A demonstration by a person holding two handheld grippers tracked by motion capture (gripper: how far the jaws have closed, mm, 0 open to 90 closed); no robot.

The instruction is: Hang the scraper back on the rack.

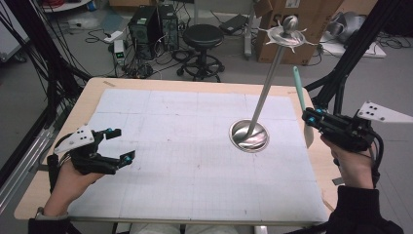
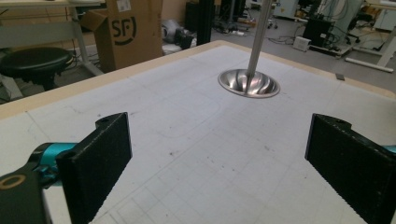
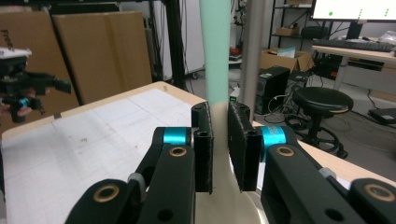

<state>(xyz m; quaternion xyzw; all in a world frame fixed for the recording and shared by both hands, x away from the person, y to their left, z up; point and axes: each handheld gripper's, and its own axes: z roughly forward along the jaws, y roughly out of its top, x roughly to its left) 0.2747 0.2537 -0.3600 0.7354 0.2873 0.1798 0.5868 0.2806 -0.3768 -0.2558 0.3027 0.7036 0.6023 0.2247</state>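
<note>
A spatula (image 1: 298, 87) with a mint-green handle and a cream blade stands nearly upright at the table's right edge. My right gripper (image 1: 309, 118) is shut on it where handle meets blade; in the right gripper view the pads (image 3: 203, 147) press on the spatula (image 3: 215, 51). Just left of it, a steel stand with a round base (image 1: 249, 137) and a tall leaning pole (image 1: 267, 85) ends in a hooked crown (image 1: 287, 33). My left gripper (image 1: 124, 144) rests open at the table's left, jaws wide with nothing between them (image 2: 224, 163), facing the stand base (image 2: 249, 84).
A white gridded mat (image 1: 195, 161) covers the wooden table (image 1: 85, 97). Behind the table stand a black stool (image 1: 203, 36), computer towers (image 1: 146, 24) and a cardboard box (image 1: 311, 19). Black frame struts (image 1: 350, 53) rise at the right, close to my right hand.
</note>
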